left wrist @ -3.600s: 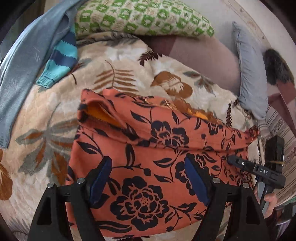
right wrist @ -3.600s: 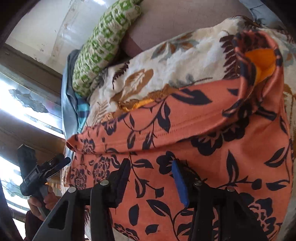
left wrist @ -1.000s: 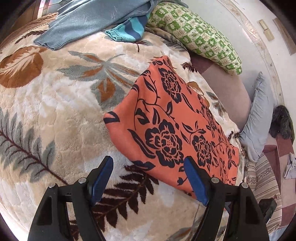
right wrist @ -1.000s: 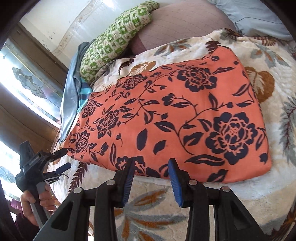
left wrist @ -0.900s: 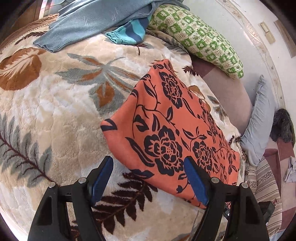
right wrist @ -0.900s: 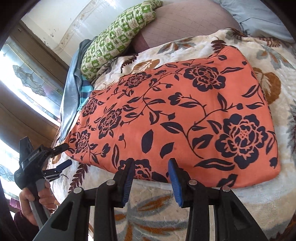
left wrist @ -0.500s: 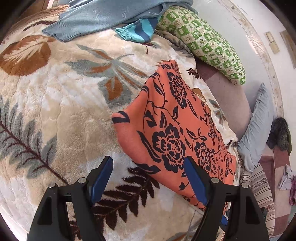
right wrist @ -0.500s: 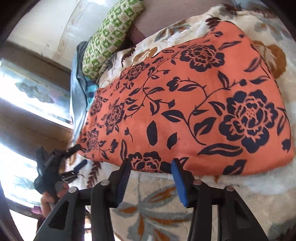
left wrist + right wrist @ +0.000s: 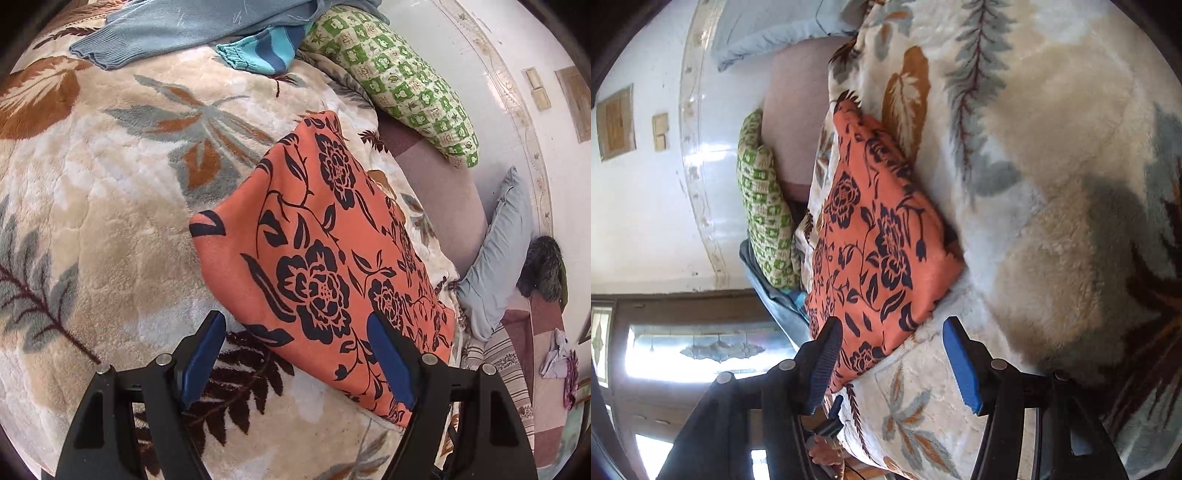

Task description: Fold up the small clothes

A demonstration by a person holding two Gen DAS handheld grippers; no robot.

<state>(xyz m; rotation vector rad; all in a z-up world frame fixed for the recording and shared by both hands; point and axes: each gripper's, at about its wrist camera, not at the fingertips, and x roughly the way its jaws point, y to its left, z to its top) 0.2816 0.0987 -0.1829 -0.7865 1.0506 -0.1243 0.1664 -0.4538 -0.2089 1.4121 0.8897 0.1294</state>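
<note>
Leaf-patterned plush blanket (image 9: 110, 192) under folded orange floral garment (image 9: 317, 258).

Grey-blue sweater (image 9: 192, 26) cut off by the top edge, partly covering striped garment (image 9: 273, 51)

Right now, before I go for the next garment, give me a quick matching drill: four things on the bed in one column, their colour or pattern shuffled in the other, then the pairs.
Things:
1. folded garment
2. pillow
3. sweater
4. blanket

Looks:
A. green and cream checks
B. beige plush with leaf shapes
C. orange with dark flowers
D. plain grey-blue knit

Pairs: 1-C, 2-A, 3-D, 4-B.

The left gripper hangs open over the garment's near edge. The right gripper is opening, pressing on nothing.
</note>
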